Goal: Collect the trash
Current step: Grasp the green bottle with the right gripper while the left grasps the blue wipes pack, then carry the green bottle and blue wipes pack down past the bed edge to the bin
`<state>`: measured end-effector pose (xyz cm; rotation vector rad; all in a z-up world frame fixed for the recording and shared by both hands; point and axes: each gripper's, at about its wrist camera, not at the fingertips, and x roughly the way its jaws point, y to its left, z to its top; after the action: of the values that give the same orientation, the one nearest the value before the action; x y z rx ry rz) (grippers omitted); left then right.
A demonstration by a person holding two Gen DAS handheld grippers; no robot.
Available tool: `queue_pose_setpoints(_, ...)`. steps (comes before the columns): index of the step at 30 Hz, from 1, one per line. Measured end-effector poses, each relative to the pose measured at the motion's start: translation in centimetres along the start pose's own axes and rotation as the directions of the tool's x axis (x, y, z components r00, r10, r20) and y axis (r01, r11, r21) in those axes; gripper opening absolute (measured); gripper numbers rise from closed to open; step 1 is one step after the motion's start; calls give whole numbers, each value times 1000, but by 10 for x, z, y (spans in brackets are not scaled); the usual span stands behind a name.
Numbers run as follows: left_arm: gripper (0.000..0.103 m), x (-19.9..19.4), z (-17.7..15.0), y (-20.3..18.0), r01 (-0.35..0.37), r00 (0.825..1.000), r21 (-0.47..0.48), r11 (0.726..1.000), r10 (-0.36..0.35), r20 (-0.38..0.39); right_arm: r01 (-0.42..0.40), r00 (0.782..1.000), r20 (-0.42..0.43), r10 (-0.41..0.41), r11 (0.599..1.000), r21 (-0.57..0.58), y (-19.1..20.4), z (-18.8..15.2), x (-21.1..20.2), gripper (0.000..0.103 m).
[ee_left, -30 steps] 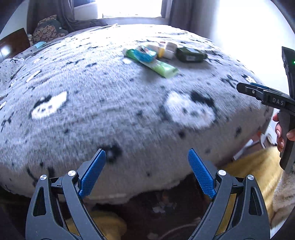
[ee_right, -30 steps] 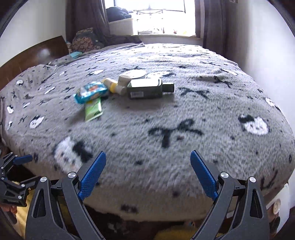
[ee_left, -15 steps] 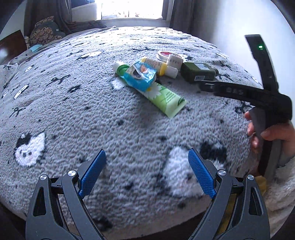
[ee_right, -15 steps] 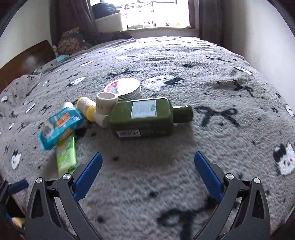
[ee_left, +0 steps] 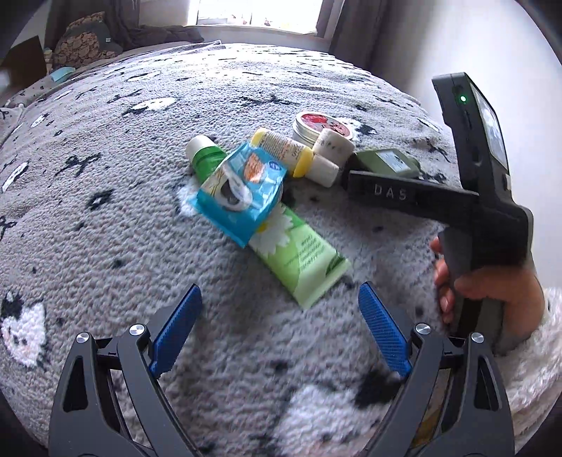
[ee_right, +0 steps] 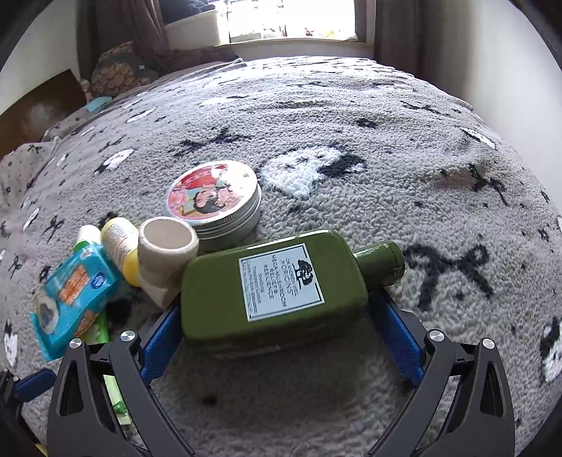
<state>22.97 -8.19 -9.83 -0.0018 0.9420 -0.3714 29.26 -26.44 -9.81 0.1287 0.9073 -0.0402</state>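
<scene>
A pile of trash lies on the grey patterned blanket (ee_left: pixel 105 218). It holds a light green tube (ee_left: pixel 298 253), a blue wipes packet (ee_left: pixel 242 190) lying on the tube, a yellow-capped tube (ee_left: pixel 284 151), a white tape roll (ee_right: pixel 168 246), a round tin with a red picture lid (ee_right: pixel 214 191) and a dark green bottle (ee_right: pixel 270 284). The bottle lies on its side between the blue fingers of my right gripper (ee_right: pixel 274 309), whose jaws are closing around it. I see no firm press by the pads. My left gripper (ee_left: pixel 279 291) is open and empty, just short of the green tube's flat end.
A hand (ee_left: pixel 491 284) holds the right gripper's handle at the right of the left wrist view. Cushions (ee_right: pixel 119 70) and a dark headboard (ee_right: pixel 38 105) sit at the far left of the bed. A window (ee_right: pixel 291 21) and a white wall (ee_right: pixel 456 45) lie beyond it.
Both grippers have come forward over the bed toward the pile. The right one has reached the green bottle, which now lies between its fingers. The left one has drawn close to the green tube.
</scene>
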Motion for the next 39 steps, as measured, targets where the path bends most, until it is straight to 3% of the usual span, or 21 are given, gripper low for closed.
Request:
queue_pose_setpoints(2, 85, 8, 8, 0, -17, 1000, -11, 1000, 17, -2, 1, 1000, 1, -1, 1000, -10, -1, 2, 1, 85)
queue_pose_setpoints(8, 85, 17, 27, 5, -71, 997, -46, 996, 72, 4, -44, 999, 17, 44, 999, -11, -10, 1, -4, 85)
queue_pose_setpoints(16, 84, 16, 50, 5, -182, 982, 44, 982, 179, 61, -64, 998, 29, 64, 998, -17, -25, -5, -16, 85)
queue_pose_setpoints(18, 69, 19, 54, 4, -170, 984, 62, 984, 166, 67, -63, 998, 28, 64, 998, -20, -28, -8, -19, 85)
queue_pose_setpoints(19, 53, 22, 55, 4, -162, 986, 70, 984, 158, 60, -63, 998, 28, 64, 998, -21, -29, -9, -20, 85)
queue_pose_setpoints(27, 42, 29, 54, -2, -117, 993, 103, 988, 115, 29, -64, 997, 32, 65, 997, -30, -40, -21, -34, 85)
queue_pose_setpoints(29, 30, 26, 53, -2, -98, 995, 92, 991, 96, 24, -67, 997, 34, 68, 997, -30, -42, -26, -39, 85)
queue_pose_setpoints(39, 21, -9, 18, -3, -51, 998, 100, 994, 48, 34, -100, 990, 92, 107, 992, -73, -36, -53, -93, 85)
